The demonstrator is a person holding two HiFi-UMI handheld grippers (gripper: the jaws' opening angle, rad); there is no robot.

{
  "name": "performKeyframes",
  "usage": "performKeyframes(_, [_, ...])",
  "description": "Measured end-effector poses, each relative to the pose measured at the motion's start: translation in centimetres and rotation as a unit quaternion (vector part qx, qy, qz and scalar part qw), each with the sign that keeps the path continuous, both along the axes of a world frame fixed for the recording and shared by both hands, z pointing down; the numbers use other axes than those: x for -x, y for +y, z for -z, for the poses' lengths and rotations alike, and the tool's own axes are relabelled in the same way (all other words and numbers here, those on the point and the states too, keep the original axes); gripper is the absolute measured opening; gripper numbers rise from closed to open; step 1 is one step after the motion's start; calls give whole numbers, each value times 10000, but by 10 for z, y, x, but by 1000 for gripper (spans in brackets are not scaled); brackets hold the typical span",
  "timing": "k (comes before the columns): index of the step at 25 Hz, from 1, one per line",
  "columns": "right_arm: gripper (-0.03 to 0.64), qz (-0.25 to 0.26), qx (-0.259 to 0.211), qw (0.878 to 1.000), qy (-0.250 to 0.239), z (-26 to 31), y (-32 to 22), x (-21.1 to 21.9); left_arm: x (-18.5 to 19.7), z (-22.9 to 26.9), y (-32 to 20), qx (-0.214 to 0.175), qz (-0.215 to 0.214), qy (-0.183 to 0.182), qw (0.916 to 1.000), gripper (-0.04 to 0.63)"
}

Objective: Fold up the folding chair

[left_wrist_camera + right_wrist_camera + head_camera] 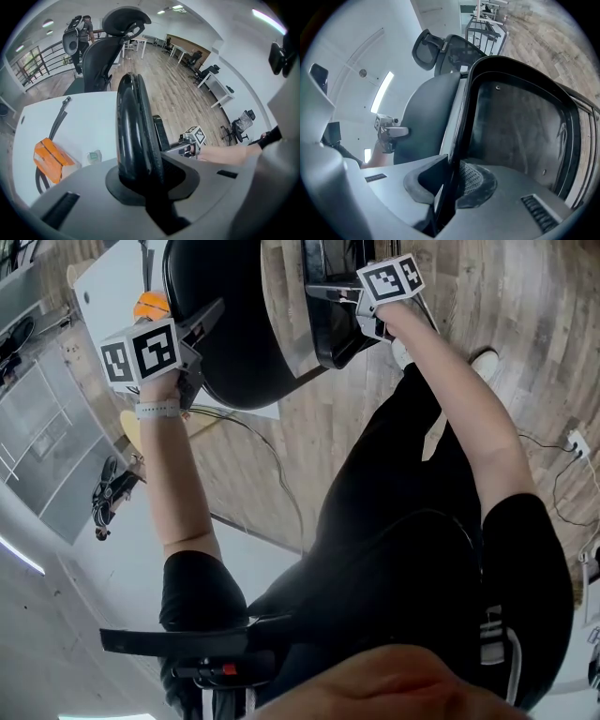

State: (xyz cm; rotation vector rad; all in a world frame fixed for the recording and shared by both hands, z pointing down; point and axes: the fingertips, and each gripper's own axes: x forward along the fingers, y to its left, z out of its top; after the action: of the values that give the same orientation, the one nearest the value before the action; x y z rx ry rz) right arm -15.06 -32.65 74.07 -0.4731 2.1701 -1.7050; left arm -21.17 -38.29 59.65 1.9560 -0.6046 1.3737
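Room: office, wood floor (375,418), white table (84,117).
Chair (234,334): black, by the table, seat and back close together.
Left claw (138,185): clamped on the back's rim.
Right claw (450,187): clamped on the seat's edge.
Table top: orange pack (49,159) lying on it.

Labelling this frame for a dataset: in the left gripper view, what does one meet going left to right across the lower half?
orange object → folding chair → right gripper → forearm
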Motion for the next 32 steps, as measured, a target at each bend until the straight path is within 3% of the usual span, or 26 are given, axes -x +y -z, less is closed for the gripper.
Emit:
performKeyframes(11, [51,-29,115,9998,132,-5,-12,24,-4,3,4,-76,-41,-48,10000,58])
performKeyframes(22, [52,-9,-187,9994,298,-2,-12,19,-9,5,-1,-191,108,88,9997,66])
performKeyframes(28, [145,-279,-180,9981,522,-5,-12,3,-8,21,-11,-701,510,404,9954,95])
performKeyframes(32, [173,-293,-154,9975,617,-6,-2,-3,0,40,-18,-1320,683,425,9880,146])
